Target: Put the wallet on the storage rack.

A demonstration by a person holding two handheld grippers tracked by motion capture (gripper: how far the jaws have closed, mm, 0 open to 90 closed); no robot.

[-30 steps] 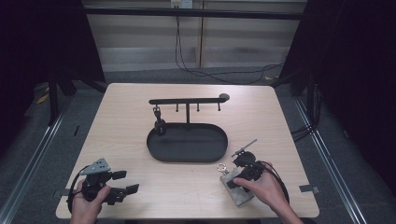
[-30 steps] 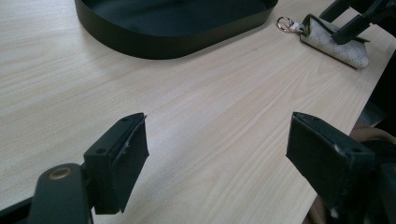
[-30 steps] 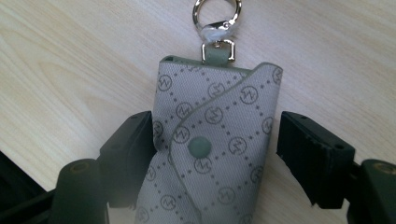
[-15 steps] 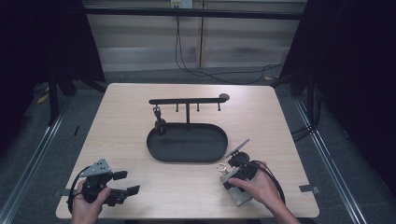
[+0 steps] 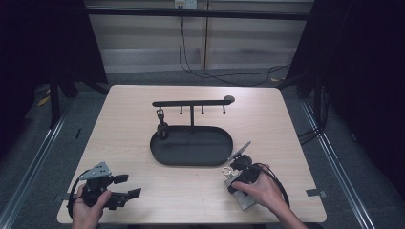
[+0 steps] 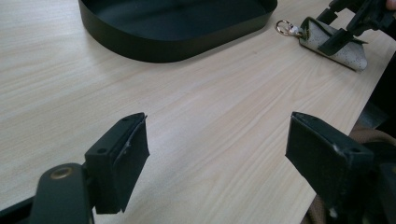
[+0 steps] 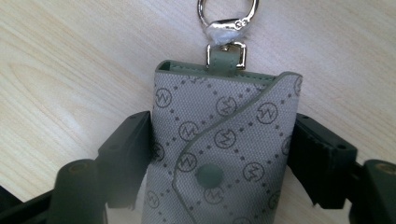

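My right gripper [image 7: 219,158] has just been closing its jaws, now clenched on the sides of the grey patterned fabric key pouch [image 7: 224,149] lying near-right on the pale wooden table [image 5: 143,119]; ready to lift, I judge; left gripper [image 6: 217,154] gapes empty.

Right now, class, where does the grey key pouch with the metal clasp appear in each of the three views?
High view: the key pouch lies low right on the table, under the right gripper.
Left gripper view: top right corner, beside the black tray.
Right gripper view: centre, between the two pads, clasp at the top.
Shared landmark: the clasp, pointing towards the tray.
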